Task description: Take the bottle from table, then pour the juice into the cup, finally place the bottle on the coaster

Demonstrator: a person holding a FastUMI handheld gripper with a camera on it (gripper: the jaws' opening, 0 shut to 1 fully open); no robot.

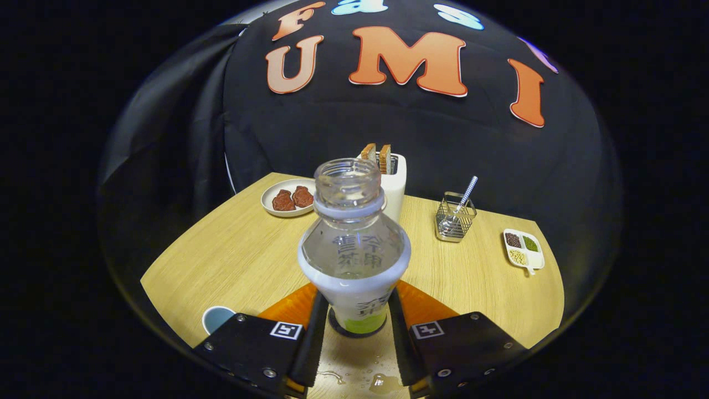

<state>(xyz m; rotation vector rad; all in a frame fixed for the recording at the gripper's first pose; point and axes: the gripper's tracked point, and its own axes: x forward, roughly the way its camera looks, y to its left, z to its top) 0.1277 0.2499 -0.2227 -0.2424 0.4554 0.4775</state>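
Your tongs (354, 327) are clamped on the uncapped bottle (354, 249), which stands upright on the dark coaster (339, 331) near the bench's (232, 260) front edge. Release unevenly and it may tip; droplets could let it slide.

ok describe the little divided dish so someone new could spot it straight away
On the wooden table, look beyond the tool, which is shut on the bottle, to the wire basket holding a spoon. Just beside it, near the table's edge, lies the white divided dish, alone in holding three small heaps of seeds.
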